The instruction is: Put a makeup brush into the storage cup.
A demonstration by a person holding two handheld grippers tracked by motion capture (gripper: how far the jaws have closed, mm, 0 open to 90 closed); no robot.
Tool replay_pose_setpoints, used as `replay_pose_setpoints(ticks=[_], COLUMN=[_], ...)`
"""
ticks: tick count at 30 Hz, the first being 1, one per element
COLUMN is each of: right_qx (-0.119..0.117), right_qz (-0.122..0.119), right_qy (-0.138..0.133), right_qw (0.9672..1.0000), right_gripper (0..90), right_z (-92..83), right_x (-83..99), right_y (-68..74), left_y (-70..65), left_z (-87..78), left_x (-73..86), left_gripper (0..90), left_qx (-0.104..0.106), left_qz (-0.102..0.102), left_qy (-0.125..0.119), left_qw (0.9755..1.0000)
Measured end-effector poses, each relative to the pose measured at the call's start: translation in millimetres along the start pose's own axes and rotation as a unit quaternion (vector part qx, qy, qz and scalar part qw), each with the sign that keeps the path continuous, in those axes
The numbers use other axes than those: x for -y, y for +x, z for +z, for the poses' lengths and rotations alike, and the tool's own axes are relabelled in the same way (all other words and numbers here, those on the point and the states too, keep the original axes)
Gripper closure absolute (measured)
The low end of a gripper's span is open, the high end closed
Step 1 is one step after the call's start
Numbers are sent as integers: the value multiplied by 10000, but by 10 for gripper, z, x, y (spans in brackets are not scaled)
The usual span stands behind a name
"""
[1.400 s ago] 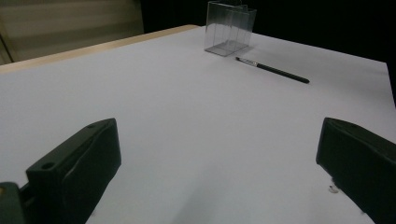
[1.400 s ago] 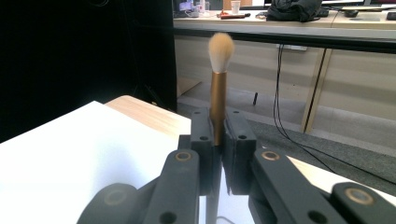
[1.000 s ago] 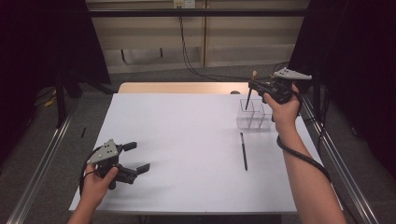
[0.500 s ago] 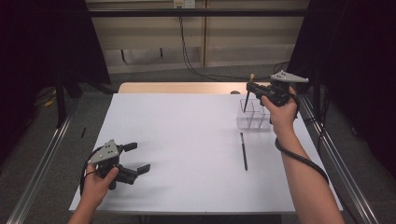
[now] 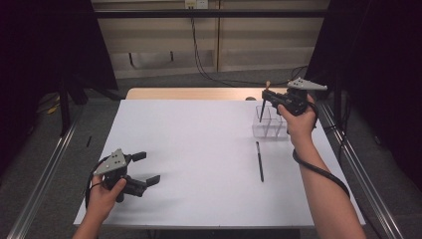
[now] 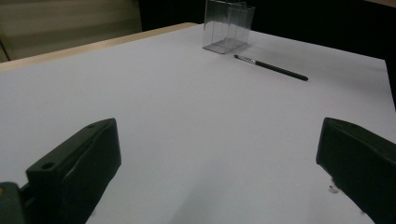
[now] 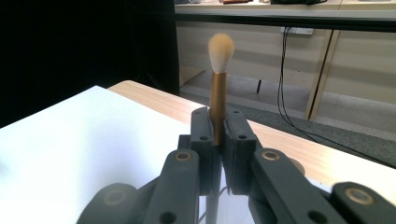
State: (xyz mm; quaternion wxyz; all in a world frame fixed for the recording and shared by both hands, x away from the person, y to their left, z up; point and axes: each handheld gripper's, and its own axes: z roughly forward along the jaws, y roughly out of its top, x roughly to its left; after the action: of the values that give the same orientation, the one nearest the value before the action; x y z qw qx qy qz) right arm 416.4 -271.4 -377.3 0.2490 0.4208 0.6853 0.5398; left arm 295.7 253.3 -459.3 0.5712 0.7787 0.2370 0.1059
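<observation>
I have the makeup brush with the gold ferrule, pale bristle tip and dark handle [image 7: 218, 93] clamped upright in my right gripper [image 5: 271, 95], bristles up, the handle hanging down over the clear plastic compartment holder [image 5: 268, 122] that stands near the table's far right corner. Over the last second my right hand has drifted a little toward the far edge and settled above the holder, so the handle's lower end now points down toward one of its compartments; whether the tip is already inside I cannot tell. I judge this to be the lowering step, with only a short descent and a release left for this brush.

A second thin black brush or liner pencil [image 5: 259, 160] lies flat on the white tabletop [image 5: 199, 139], just on the near side of the holder and apart from it, pointing roughly from near edge to far edge. That one is not yet put away.

My right jaws are pressed narrow on the gold ferrule, pads tight on both sides of it. My left gripper [image 5: 147, 168] rests near the table's near left corner, its jaws spread wide with nothing between them, only bare tabletop.
</observation>
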Motion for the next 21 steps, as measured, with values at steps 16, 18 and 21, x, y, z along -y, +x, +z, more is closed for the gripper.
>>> replay_pose_setpoints(ticks=[16, 18, 21], right_qx=[25, 44, 32], right_qz=[-13, 20, 8], right_qy=[18, 0, 39], right_qw=[10000, 10000, 10000], right_gripper=[846, 846, 846], right_z=[-20, -14, 7], right_x=[26, 32, 48], right_y=[15, 13, 32], left_y=[-10, -9, -12], left_z=[11, 11, 8], left_x=[-3, -3, -5], left_gripper=[0, 0, 0], left_qx=[38, 36, 39], left_qz=[38, 58, 64], left_qy=[15, 22, 23], left_qw=[10000, 10000, 10000])
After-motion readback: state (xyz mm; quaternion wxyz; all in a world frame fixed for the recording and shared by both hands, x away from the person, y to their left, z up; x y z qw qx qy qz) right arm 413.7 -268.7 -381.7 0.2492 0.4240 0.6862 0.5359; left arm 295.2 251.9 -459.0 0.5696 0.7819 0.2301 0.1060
